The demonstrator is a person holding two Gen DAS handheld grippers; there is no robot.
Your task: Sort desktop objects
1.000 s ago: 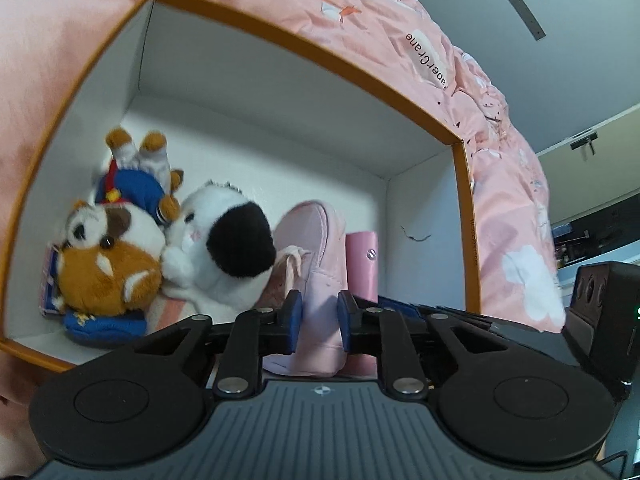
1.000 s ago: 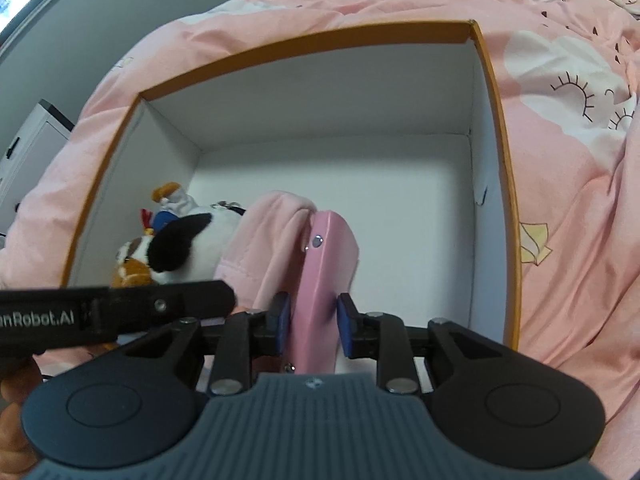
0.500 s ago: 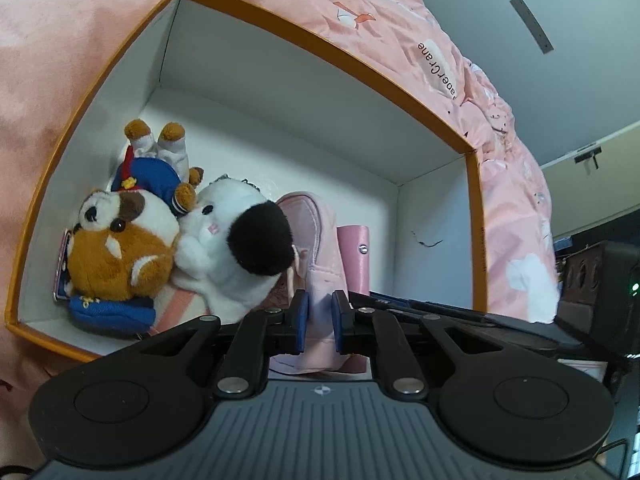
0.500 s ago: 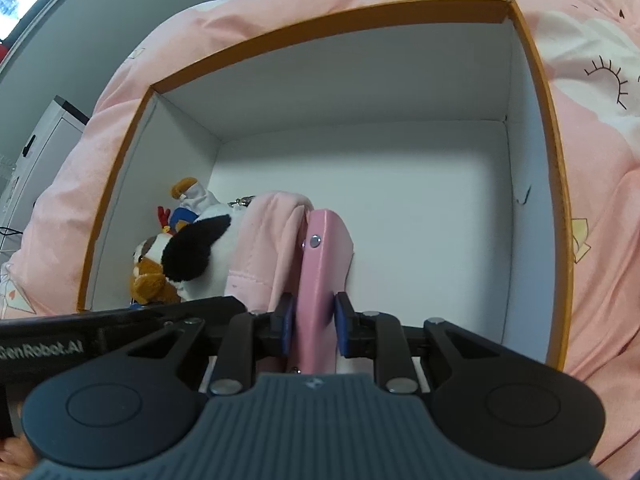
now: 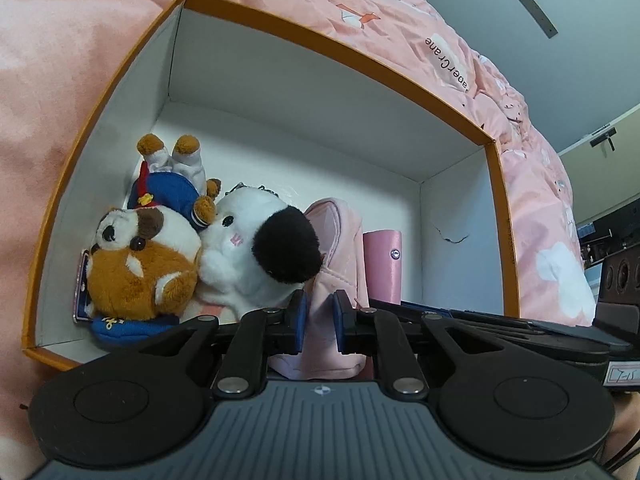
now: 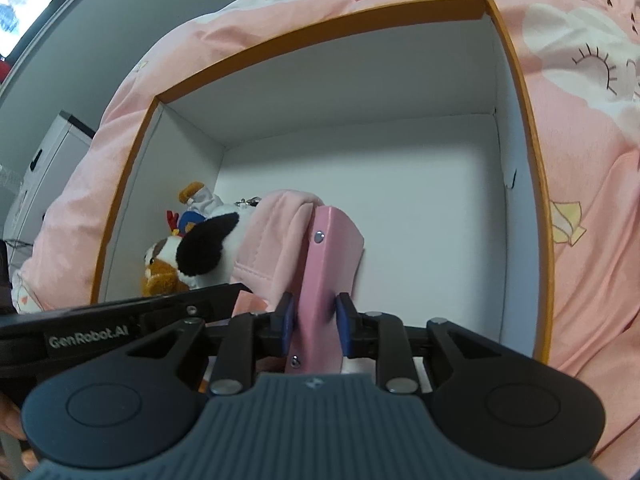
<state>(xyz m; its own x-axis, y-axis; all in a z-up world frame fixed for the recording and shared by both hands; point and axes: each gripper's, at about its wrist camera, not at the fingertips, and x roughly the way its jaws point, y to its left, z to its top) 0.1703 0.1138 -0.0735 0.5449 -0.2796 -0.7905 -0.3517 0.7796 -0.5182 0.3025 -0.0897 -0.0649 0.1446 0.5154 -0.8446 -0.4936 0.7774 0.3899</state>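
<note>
Crowding the box's (image 5: 120, 80) 9 o'clock side in the left wrist view: a brown-and-white plush dog (image 5: 140, 264) in blue clothes, lying upside down, and a white plush with a black ear (image 5: 260, 256) pressed against it, both on top of something flat and blue that I can't identify. White interior, orange rim; box sits on a pink printed bedspread (image 5: 440, 20). Pink fabric pouch (image 5: 332, 248) leans on the white plush, just beside a pink hard case with snap buttons (image 6: 324, 272) standing on edge at about 3 o'clock of it. Left hand-held gripper (image 5: 319, 322) is angled steeply down into the box, blue pads clamped on the pouch's near edge; its jaws have just opened a touch, fabric still pinched between them. Right hand-held gripper (image 6: 314, 326) is pitched down likewise, closed on the lower part of the pink case, pads pressing both faces. In the right wrist view the left tool's black body crosses at 8 o'clock and blocks the near-left corner of the box; the plush toys show only partly behind it. Bottoms of pouch and case are hidden behind the gripper bodies, so can't tell if either rests on the box floor. Right half of the box floor is bare white. Dark equipment at 3 o'clock in the left view is too cut off to make out.
</note>
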